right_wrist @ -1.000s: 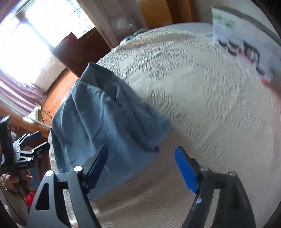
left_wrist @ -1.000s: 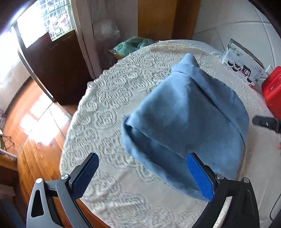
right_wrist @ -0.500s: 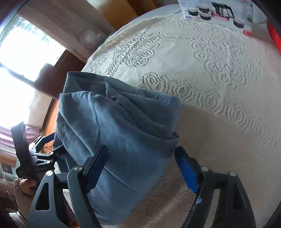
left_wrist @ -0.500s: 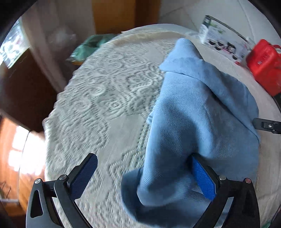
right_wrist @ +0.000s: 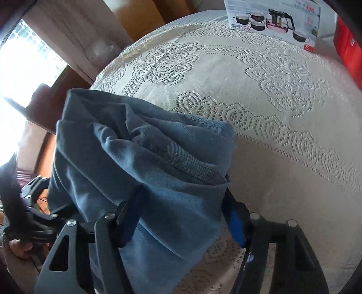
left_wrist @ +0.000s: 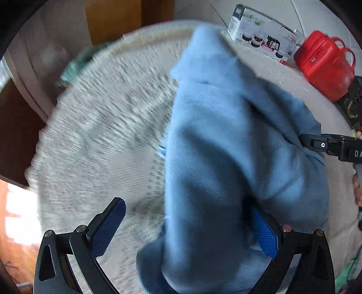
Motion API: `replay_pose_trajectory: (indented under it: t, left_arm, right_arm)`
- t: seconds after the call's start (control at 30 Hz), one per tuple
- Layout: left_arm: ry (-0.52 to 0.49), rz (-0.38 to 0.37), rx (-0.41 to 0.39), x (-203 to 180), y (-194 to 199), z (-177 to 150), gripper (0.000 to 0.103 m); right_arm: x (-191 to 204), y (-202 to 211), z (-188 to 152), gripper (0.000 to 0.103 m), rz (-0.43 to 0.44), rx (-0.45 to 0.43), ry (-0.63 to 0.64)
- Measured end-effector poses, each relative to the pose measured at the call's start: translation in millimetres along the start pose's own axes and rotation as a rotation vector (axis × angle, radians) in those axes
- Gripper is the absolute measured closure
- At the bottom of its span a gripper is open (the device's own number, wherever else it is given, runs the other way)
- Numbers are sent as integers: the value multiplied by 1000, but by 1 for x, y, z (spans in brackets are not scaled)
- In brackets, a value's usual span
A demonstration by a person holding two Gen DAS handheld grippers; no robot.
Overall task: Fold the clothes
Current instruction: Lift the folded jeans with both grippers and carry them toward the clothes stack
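Garment: blue cloth [left_wrist: 226,147] bunched, long axis running away toward the tea-set box [left_wrist: 260,34]
Left gripper [left_wrist: 187,228]: spread wide, cloth draped between fingers
Right gripper [right_wrist: 183,221]: pinching cloth near the box-facing edge

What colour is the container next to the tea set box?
Red; it shows best in the left wrist view.

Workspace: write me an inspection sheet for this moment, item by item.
Surface: round table under a cream lace tablecloth.
Job's things: one blue garment, bunched and draped between both grippers.
Clutter: tea set box and red container at the far edge.
Grippers: left gripper open, garment lying across its gap; right gripper has both fingers against a fold of the garment.
Cables: nothing seen.
Surroundings: wooden floor, bright window, green cloth beyond the table.
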State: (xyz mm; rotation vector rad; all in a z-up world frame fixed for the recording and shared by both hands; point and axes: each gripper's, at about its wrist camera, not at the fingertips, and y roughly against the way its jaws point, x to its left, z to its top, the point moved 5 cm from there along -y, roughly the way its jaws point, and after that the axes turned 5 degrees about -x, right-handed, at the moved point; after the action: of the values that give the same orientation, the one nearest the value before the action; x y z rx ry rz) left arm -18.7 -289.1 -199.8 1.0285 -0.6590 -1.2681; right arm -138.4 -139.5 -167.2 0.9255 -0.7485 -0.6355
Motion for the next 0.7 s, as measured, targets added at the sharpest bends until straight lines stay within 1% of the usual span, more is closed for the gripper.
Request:
replay_pose_trajectory:
  t: [0.03,0.13,0.17,0.2,0.23,0.27,0.37,0.47,0.5,0.53,0.57,0.7]
  left_arm:
    - [-6,-4,-9,-2,-1,1,0]
    - [-10,-2,1,-4,-3,3,1]
    - [-13,-12,0,-7,-1,3,3]
    - [-15,-21,-1,-9,1,3,12]
    - [-17,-31,-3,-12,3,2,24]
    - [-19,-41,-4,-14,5,2,29]
    - [-18,-44,-13,-17,6,0,30]
    - [-17,-48,-22,-19,7,-1,31]
    - [-16,-51,-25,-20,7,-2,45]
    - [1,-95,-11,-25,9,-2,58]
    - [13,-99,-10,-28,9,-2,58]
    - [17,-107,-34,-27,9,-3,58]
  right_arm:
    - [0,0,-1,37,-4,-2,2]
    - [1,-2,-2,35,-25,-11,18]
    - [2,-3,-3,37,-32,-14,24]
    - [3,-3,-3,40,-41,-17,34]
    - [7,-2,-4,52,-49,-20,52]
    - [11,-2,-5,62,-53,-24,67]
    - [18,-6,-6,63,-87,-22,101]
    - [17,-7,-5,65,-85,-18,94]
    - [16,-7,-7,65,-84,-19,94]
    - [16,-6,-8,70,-82,-21,95]
    - [17,-7,-9,71,-81,-22,99]
    - [19,-10,-6,72,-80,-27,93]
